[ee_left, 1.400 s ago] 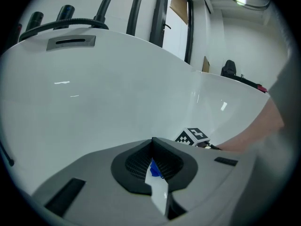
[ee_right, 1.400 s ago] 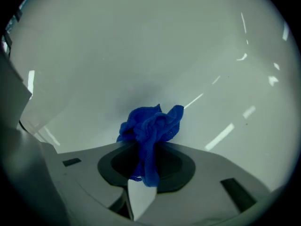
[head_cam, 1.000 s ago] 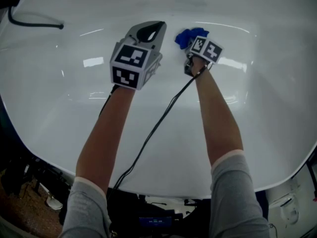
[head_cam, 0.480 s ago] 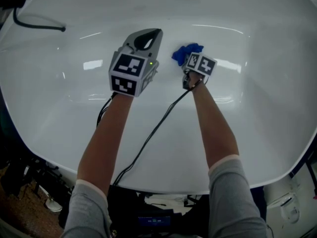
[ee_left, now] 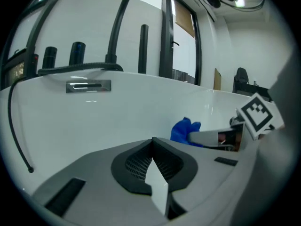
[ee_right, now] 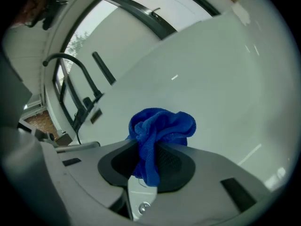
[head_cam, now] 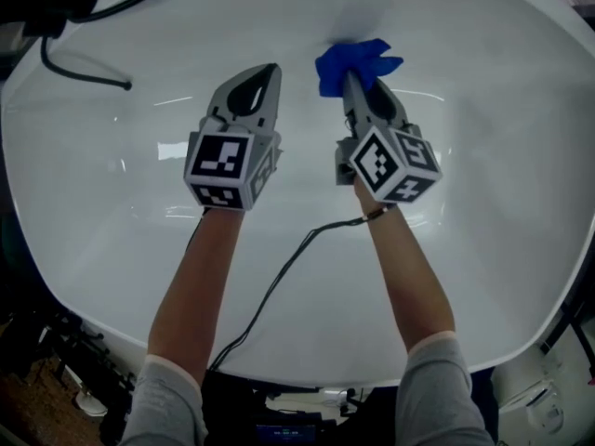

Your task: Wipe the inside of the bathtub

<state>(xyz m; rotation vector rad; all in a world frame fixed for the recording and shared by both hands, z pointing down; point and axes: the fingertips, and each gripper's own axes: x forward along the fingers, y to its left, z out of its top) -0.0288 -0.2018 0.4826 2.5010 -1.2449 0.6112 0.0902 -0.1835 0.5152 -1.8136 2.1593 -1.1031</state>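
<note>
Because the blue cloth (head_cam: 346, 65) is pinched between the right gripper's (head_cam: 358, 86) jaws at upper centre, its loose wad faces the bathtub (head_cam: 493, 156) wall, likely for wiping. The left gripper (head_cam: 262, 77), clenched on nothing, hangs alongside at centre left.

A black hose (head_cam: 88, 77) lay curved at the far left, two dark bottles (ee_left: 77, 54) stood side by side near a taller dark post (ee_left: 143, 48), and a thin black cable (head_cam: 279, 284) trailed toward the near edge.
</note>
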